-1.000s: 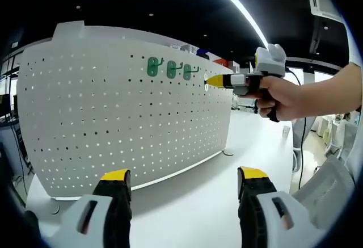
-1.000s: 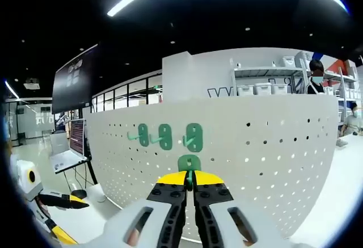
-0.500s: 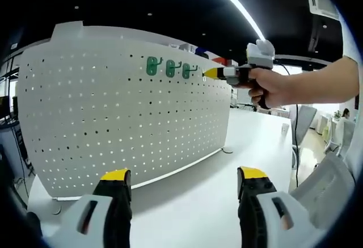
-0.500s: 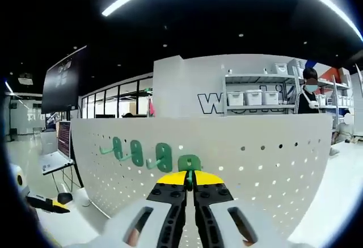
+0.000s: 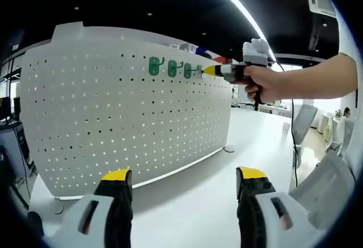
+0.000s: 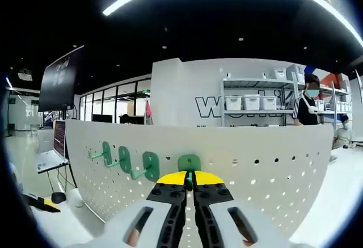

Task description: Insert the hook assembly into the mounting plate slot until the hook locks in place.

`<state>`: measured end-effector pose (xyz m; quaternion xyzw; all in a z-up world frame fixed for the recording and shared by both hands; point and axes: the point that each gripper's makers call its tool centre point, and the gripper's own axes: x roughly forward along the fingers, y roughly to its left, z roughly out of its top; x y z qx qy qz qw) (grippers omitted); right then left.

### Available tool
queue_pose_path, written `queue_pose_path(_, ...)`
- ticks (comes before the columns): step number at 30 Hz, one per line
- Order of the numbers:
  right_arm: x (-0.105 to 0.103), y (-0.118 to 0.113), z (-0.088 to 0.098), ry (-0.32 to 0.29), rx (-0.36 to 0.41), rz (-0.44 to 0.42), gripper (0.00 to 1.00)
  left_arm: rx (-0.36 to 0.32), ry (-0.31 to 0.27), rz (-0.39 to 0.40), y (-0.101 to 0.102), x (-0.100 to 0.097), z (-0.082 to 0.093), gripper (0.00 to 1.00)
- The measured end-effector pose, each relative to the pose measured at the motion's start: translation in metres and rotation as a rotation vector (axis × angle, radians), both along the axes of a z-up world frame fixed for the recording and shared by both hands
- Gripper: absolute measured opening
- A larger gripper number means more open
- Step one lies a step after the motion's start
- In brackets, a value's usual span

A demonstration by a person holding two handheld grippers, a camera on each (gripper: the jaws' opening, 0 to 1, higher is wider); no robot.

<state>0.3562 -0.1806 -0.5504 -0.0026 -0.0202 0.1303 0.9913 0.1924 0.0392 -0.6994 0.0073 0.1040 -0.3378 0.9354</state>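
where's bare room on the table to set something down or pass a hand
Free: the white tabletop between the pegboard base and the left gripper, running right. Crowded: the board's top edge, where three green hooks and the right gripper meet.

— Open white table before the upright white perforated board?
— Yes, bare surface. Higher up, three mounted green hooks jutting beside the right gripper.

Big dark letters stand on the white wall behind the shelf. Only a "W" can be read. The shelf hides the rest. The screens far off are too small to read.
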Motion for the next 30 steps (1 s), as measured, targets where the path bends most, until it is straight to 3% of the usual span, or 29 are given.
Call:
queue_pose_path(15,0.005,0.004,-0.003,0.001,0.004,-0.012,0.01,0.002,0.014,0.016,0.006,0.000,-0.004,0.75)
queue_pose_path(30,0.009,0.004,-0.004,-0.012,0.014,-0.133,0.01,-0.001,0.020,0.027,0.011,0.000,-0.005,0.73)
